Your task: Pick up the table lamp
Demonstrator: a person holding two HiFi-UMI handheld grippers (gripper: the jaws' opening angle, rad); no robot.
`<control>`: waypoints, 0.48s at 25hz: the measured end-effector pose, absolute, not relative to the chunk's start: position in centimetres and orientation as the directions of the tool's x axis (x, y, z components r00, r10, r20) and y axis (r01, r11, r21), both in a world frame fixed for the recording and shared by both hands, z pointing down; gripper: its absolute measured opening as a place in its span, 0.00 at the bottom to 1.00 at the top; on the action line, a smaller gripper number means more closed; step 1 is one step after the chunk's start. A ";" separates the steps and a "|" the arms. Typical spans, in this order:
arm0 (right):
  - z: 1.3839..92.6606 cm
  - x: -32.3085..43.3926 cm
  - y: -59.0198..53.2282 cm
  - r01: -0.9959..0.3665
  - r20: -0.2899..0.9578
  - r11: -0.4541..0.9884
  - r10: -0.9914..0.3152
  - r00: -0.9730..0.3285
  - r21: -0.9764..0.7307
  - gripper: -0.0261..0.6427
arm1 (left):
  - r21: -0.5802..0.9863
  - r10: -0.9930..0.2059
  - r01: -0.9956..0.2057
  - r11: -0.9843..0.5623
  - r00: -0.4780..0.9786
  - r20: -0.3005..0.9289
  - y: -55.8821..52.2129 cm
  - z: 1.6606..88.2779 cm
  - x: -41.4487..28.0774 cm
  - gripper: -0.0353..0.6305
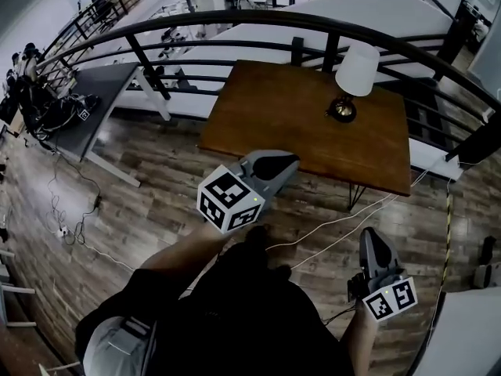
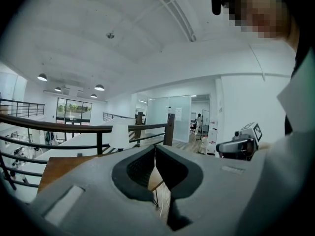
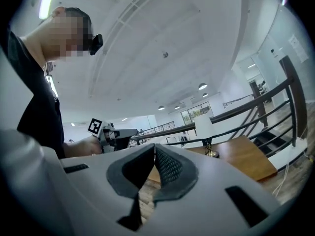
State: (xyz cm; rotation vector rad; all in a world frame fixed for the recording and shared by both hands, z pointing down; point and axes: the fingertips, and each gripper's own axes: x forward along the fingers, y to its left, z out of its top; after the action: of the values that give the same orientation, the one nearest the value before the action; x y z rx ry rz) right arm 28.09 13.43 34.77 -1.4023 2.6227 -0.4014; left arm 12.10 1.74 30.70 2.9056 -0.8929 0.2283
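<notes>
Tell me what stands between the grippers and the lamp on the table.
Nothing visible does. The lamp stands alone on the wooden table. Only bare tabletop and floor lie between it and the left gripper and right gripper, both shut and empty.

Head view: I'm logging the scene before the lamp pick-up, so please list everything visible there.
table lamp: one, white shade, dark brassy base, far right part of the table.
wooden table: one, brown, middle, in front of the railing.
railing: one, black, curving behind the table.
grey desk: one, grey, left, beside the railing.
cable: one, white, on the floor near the table.
plank floor: brown, under everything.
person: one, dark top, bottom of the view.
left gripper: one, grey, jaws shut and empty, raised before the table's near edge.
right gripper: one, grey, jaws shut and empty, lower right.
</notes>
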 end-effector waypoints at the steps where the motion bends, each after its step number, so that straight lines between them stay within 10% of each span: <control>1: 34.5 28.1 12.2 -0.790 0.006 0.537 -0.826 -0.564 -0.295 0.06 | 0.054 -0.553 -0.568 -0.821 0.816 0.170 0.8 30.7 12.3 0.07; 12: 34.8 26.8 -5.2 -0.787 0.064 0.581 -0.795 -0.604 -0.208 0.06 | 0.027 -0.596 -0.600 -0.799 0.798 0.093 -15.4 31.8 12.4 0.07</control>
State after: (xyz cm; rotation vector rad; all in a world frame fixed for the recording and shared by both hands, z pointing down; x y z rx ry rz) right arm 26.76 -5.21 34.78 -1.3818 2.7612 -0.3359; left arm 12.37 -15.43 31.84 2.9254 -0.9745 0.1234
